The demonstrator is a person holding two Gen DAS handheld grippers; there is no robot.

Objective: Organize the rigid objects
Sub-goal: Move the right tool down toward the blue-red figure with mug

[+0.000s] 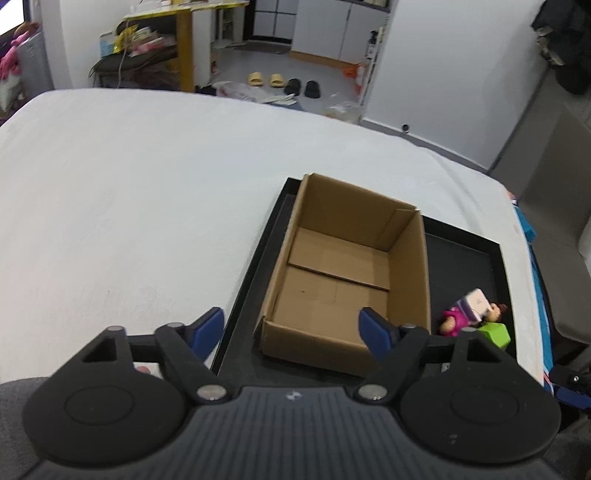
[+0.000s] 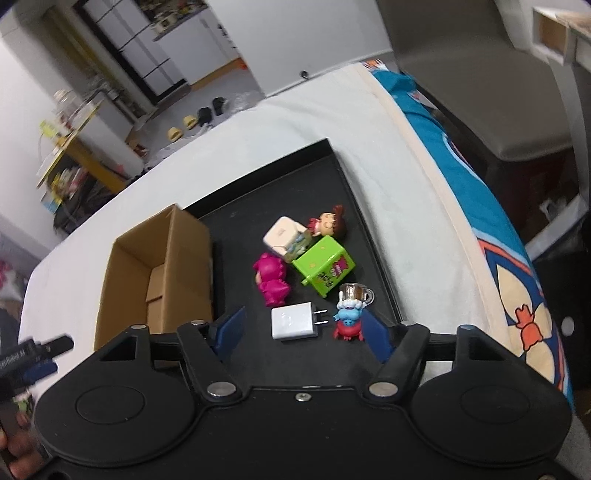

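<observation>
An empty cardboard box [image 1: 343,266] stands on a black tray [image 1: 465,254] on a white bed; it also shows in the right wrist view [image 2: 155,269]. On the tray [image 2: 295,173] lie a white charger plug [image 2: 294,321], a pink figure [image 2: 271,277], a green box [image 2: 325,269], a white cube [image 2: 284,234], a brown-haired doll [image 2: 328,223], a blue-and-red figure [image 2: 347,319] and a tiny glass mug [image 2: 356,293]. My left gripper [image 1: 291,328] is open over the box's near edge. My right gripper [image 2: 303,332] is open above the charger plug.
The white bed sheet [image 1: 129,206] spreads left of the tray. A blue patterned cover [image 2: 491,229] runs along the bed's right edge. Beyond the bed are slippers [image 1: 284,83] on the floor and a yellow desk [image 1: 177,33].
</observation>
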